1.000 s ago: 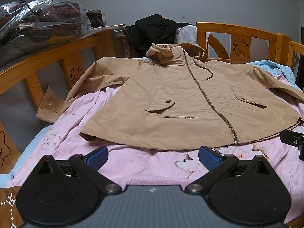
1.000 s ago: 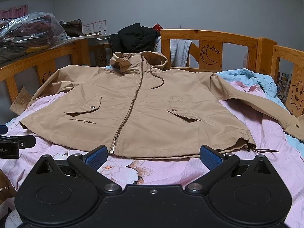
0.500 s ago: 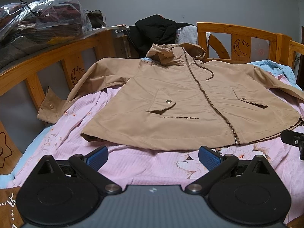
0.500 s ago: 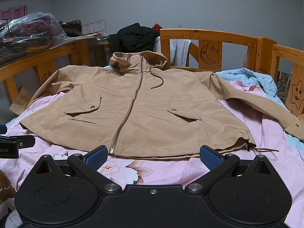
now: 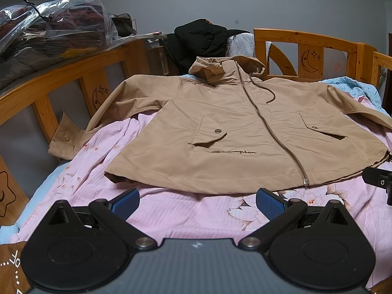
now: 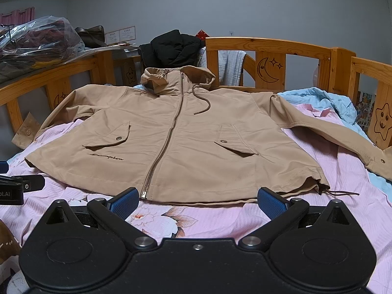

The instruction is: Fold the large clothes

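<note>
Left wrist view: the left gripper [image 5: 197, 202] fills the bottom of the frame, its jaws spread wide and holding nothing above the pink sheet [image 5: 196, 215]. One tan jacket [image 5: 245, 132] lies flat and zipped across the centre, hood toward the top. Its sleeve at the left hangs over the bed's edge, with the cuff partly behind the wooden rail [image 5: 73, 73]; the sleeve at the right is cut off by the frame edge. Two pocket flaps show, each with one snap. A black jacket [image 5: 203, 39] sits behind the hood, partly hidden. At upper left a plastic bag [image 5: 54, 29] holds clothes too blurred to count. A sliver of the right gripper [image 5: 378, 183] pokes in at the right edge.

Right wrist view: the right gripper [image 6: 197, 202] is likewise spread and empty, its blue pads just short of the jacket [image 6: 191, 142] hem. Both sleeves show here, the right one ending at the frame edge. A blue blanket [image 6: 330, 100] is bunched at right. The left gripper [image 6: 14, 187] is cut off at the left edge.
</note>
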Available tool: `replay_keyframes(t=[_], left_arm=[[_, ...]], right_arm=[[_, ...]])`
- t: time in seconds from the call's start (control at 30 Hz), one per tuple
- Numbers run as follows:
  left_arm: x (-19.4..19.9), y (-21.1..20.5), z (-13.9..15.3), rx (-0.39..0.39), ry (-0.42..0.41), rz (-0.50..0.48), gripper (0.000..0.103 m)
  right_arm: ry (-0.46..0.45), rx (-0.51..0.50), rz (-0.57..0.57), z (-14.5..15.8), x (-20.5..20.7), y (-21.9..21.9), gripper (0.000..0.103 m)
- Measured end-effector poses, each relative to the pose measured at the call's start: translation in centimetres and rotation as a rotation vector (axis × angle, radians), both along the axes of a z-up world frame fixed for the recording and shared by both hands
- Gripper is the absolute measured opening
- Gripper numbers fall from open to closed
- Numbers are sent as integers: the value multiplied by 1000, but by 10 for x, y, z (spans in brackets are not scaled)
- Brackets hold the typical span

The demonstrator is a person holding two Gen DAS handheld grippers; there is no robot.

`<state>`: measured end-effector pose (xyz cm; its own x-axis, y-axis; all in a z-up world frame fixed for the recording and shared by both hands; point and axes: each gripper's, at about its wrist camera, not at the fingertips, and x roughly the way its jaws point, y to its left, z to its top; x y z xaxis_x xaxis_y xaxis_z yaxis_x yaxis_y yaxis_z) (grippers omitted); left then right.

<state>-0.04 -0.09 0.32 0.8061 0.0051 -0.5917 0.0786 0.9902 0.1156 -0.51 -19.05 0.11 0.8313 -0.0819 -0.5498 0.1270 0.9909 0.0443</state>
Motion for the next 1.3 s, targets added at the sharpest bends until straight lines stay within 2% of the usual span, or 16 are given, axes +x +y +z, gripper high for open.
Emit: replay_keyframes(t=[0.67, 0.93, 1.03, 1.13, 1.23, 1.3], left_arm=[[0, 2, 6, 7, 4, 3, 103], [8, 0, -2, 0, 55, 7, 103], [15, -3, -4, 2, 94, 3, 103], [30, -8, -4, -4, 167, -28, 103], [50, -19, 3, 21, 215, -75, 103], [64, -31, 13, 55, 212, -113, 103]], right_arm=[[6, -2, -5, 3, -2, 1, 103], [15, 2, -20, 4, 0, 0, 103], [26, 44, -61, 9, 2, -8, 103], [31, 118, -138, 17, 4, -27, 103], [31, 196, -262, 28, 2, -61, 103], [12, 273, -363, 37, -3, -95, 103]])
